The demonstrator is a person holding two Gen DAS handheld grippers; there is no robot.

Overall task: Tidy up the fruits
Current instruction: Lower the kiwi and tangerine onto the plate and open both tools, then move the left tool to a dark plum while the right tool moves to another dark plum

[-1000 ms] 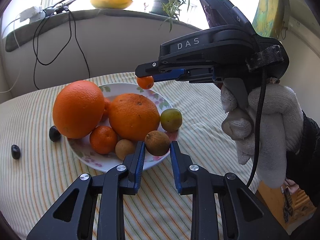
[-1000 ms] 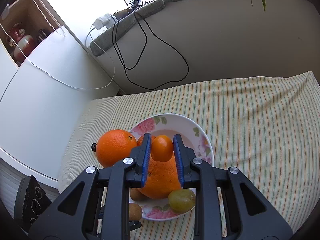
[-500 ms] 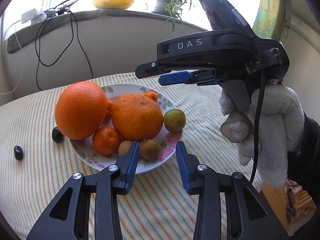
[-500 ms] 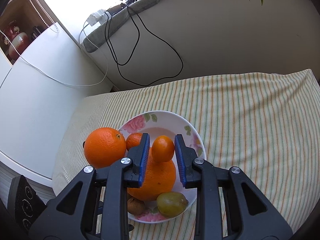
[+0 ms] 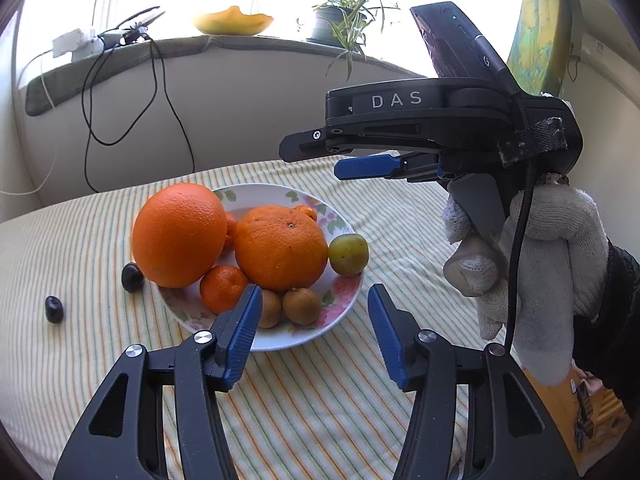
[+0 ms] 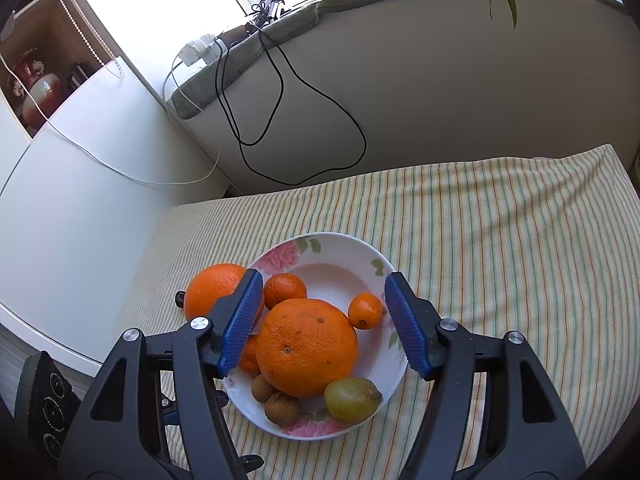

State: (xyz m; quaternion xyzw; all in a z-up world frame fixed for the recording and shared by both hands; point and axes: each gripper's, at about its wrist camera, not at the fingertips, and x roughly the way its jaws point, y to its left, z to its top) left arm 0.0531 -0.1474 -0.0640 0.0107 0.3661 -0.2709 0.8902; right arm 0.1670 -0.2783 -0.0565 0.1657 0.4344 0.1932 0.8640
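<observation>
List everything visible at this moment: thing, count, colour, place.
plate: 1, white floral, on striped tablecloth
large oranges: 2, orange, one on plate, one at its edge
mandarins: 2, orange, plate
kumquat: 1, orange, plate
kiwis: 2, brown, plate front
green fruit: 1, plate
dark fruits: 2, on cloth
yellow bowl: 1, windowsill
potted plant: 1, windowsill
left gripper: open, empty
right gripper: open, empty, above plate
</observation>
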